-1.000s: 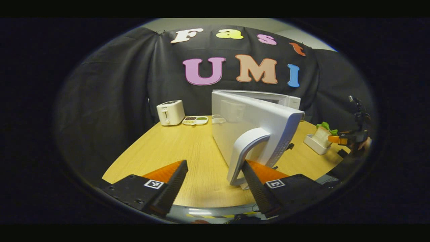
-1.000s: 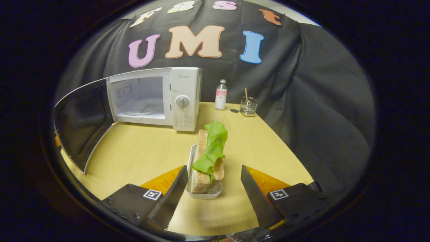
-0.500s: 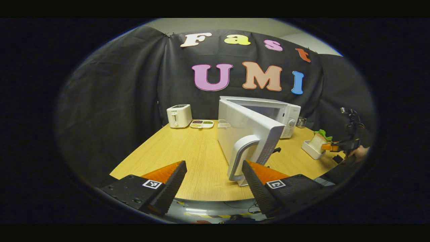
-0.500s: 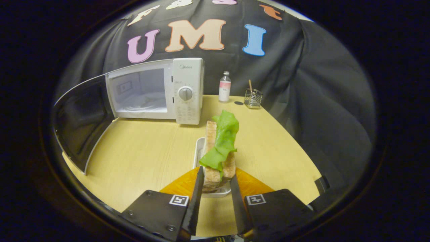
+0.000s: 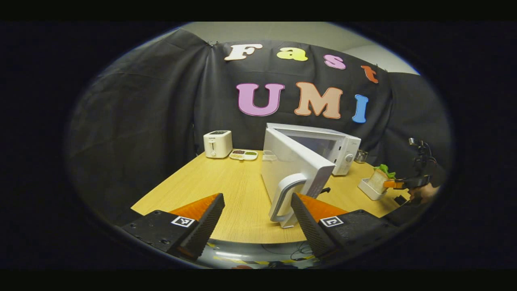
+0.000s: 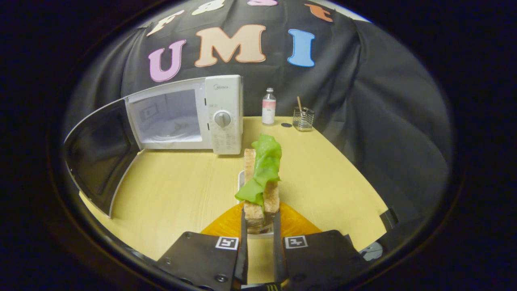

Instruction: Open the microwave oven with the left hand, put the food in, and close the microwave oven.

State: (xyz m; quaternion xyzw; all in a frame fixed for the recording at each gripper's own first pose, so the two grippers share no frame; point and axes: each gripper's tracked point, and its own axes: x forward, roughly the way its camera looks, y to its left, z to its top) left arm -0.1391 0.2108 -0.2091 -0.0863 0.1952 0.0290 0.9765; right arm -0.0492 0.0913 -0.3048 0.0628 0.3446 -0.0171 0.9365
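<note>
In the left gripper view, the left gripper (image 5: 257, 220) has its two fingers spread wide apart with nothing between them. It hangs at the near edge of the wooden table (image 5: 226, 190). The microwave (image 5: 323, 143) stands in the middle of the table with its door (image 5: 293, 163) swung open toward the camera. The curved door handle (image 5: 284, 196) is just in front of the gripper, close to its right finger, and I cannot tell if they touch. This view shows the back left of the table: a white toaster (image 5: 218, 143) and beside it a small flat dish (image 5: 243, 154) with little piles of food in its parts. Far to the right, the right gripper (image 5: 398, 184) and the hand (image 5: 422, 194) that holds it reach to the sandwich (image 5: 379, 178).

The right gripper view looks from the other side. Here the right gripper (image 6: 258, 238) has its fingers pulled in close, pressing on both sides of the sandwich (image 6: 260, 190). The sandwich is bread with a green leaf on top, standing up on edge in a small white tray (image 6: 242, 180) on the table (image 6: 177, 190). The microwave (image 6: 190, 115) is behind it, well apart, and its open door (image 6: 99, 155) shows the dark inner side. Inside the microwave is a round glass plate (image 6: 171, 133) with nothing on it. Behind, to the right of the microwave, stand a small bottle (image 6: 268, 107) and a wire holder (image 6: 303, 119) with a stick in it.
</note>
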